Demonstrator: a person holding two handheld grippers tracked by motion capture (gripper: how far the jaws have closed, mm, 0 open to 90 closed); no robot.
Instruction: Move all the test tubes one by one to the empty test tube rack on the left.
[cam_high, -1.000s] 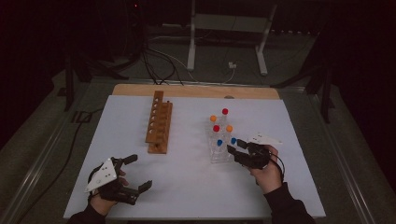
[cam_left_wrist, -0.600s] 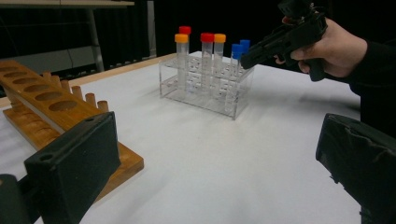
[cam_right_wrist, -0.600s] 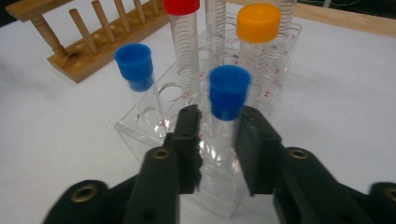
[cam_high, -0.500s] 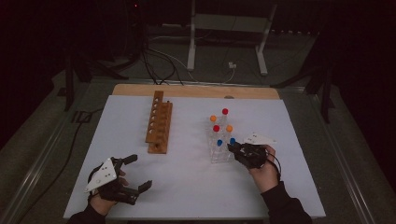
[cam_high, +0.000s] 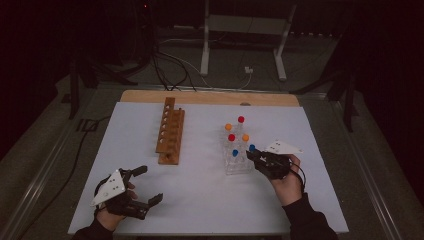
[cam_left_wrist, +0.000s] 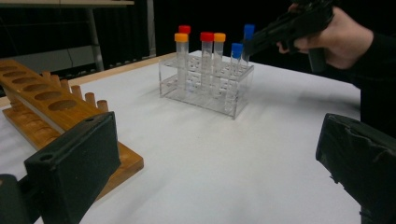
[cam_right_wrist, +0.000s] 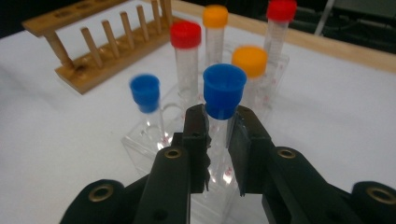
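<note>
We see a white table (cam_high: 200, 200) with a clear plastic rack (cam_high: 236, 161) of capped test tubes near its middle, and we place everything else by that rack. Our right gripper (cam_right_wrist: 218, 135) sits just beside the rack's near right corner, and its jaws have just been closing: they now pinch a blue-capped tube (cam_right_wrist: 224, 93) right below its cap, the pads pressed against the clear glass on both sides. That tube stands upright in the corner of the rack closest to the right hand (cam_high: 287, 182); whether it has lifted at all from its slot we cannot tell from these angles. A second blue-capped tube (cam_right_wrist: 145, 93) stands in the rack next to it, slightly blurred, and farther back in the rack stand two red-capped tubes (cam_right_wrist: 186, 35) and two orange-capped tubes (cam_right_wrist: 251, 60). Well apart from the rack, to its left, lies a wooden rack (cam_high: 170, 132) with a row of round holes and a line of pegs (no tubes show in it). Our left gripper (cam_high: 142, 187) rests on the table nearer to us than the clear rack and far to its left, past the wooden rack's near end, its two black jaws spread wide with nothing between them.
</note>
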